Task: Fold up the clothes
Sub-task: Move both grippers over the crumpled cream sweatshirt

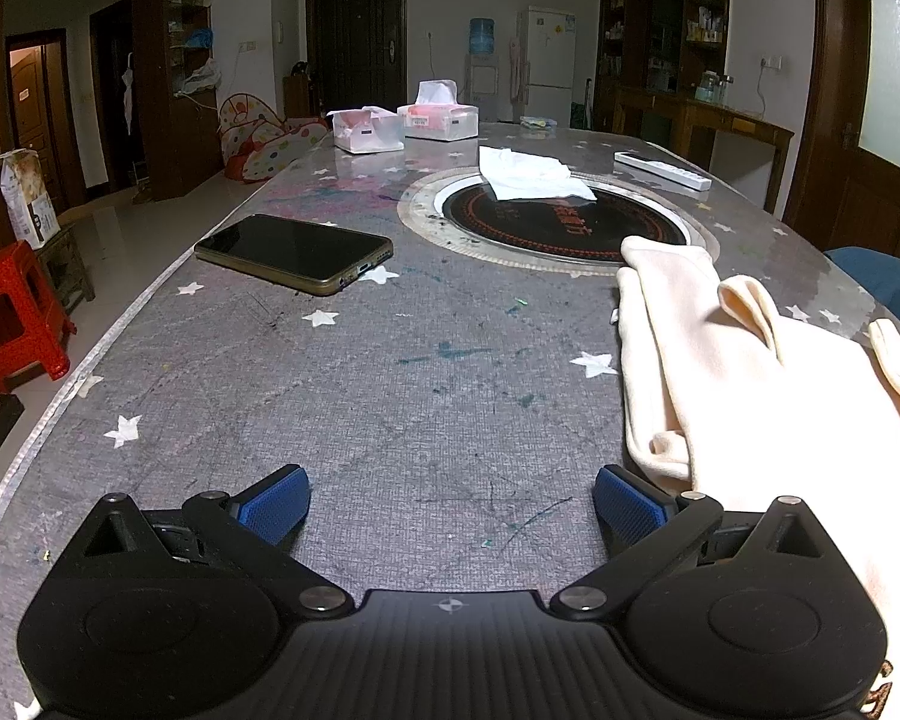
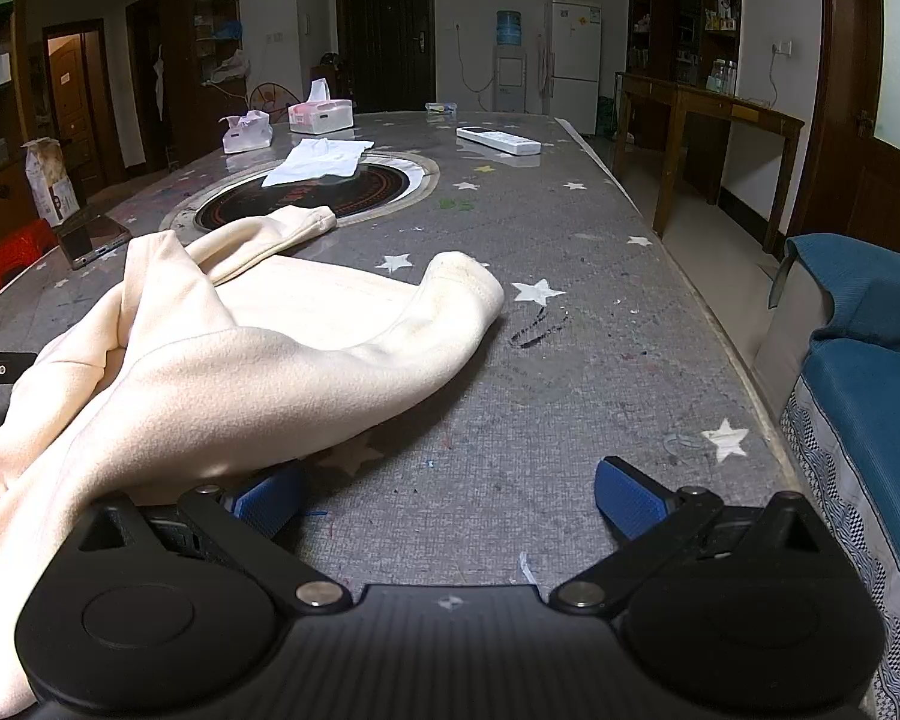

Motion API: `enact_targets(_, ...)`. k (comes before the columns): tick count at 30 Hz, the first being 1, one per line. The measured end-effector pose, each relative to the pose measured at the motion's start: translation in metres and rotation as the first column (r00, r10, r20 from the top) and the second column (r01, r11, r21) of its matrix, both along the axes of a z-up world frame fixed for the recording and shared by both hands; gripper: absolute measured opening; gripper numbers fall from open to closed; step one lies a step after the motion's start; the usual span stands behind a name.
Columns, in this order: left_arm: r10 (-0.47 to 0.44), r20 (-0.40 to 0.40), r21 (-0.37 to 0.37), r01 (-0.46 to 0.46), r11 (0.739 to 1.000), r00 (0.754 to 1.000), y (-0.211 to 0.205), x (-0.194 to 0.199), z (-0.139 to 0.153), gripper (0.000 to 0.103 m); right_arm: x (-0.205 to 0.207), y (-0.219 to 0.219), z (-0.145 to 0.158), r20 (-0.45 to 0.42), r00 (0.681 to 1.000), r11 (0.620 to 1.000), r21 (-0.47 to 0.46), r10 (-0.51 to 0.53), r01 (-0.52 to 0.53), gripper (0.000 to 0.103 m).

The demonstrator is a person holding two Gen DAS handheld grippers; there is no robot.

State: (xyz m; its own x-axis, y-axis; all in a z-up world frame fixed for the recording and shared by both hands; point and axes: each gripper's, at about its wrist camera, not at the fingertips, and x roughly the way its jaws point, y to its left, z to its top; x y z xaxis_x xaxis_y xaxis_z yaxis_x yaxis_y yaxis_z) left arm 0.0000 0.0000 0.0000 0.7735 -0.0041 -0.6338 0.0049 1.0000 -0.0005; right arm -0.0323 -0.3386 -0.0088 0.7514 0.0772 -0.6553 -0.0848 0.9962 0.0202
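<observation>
A cream garment (image 1: 750,384) lies crumpled on the grey star-patterned table (image 1: 390,396), to the right in the left wrist view. In the right wrist view the garment (image 2: 258,348) lies to the left, with one sleeve reaching toward the round cooktop (image 2: 312,195). My left gripper (image 1: 450,507) is open and empty, low over bare table, its right finger pad (image 1: 627,507) touching the garment's edge. My right gripper (image 2: 447,501) is open and empty, its left finger pad (image 2: 267,501) at the garment's near edge, partly under a fold.
A black phone (image 1: 294,252) lies left of the round inset cooktop (image 1: 564,225). A white cloth (image 1: 528,177), two tissue boxes (image 1: 405,123) and a white remote (image 2: 498,140) sit farther back. A blue sofa (image 2: 858,360) stands right of the table, a red stool (image 1: 15,312) left.
</observation>
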Motion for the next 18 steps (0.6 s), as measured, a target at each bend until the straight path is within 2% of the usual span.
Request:
enact_targets(7, 0.02, -0.002, -0.006, -0.02, 1.0, 1.0, -0.006, -0.016, 0.011, 0.103, -0.006, 0.001, 0.003, -0.016, 1.0, 1.0, 0.01, -0.001, 0.001, 0.103)
enact_targets(18, 0.033, -0.005, -0.027, -0.033, 0.999, 0.999, -0.019, -0.042, 0.029, 0.103, -0.039, 0.002, 0.022, 0.035, 0.999, 1.0, 0.01, 0.019, -0.019, 0.103)
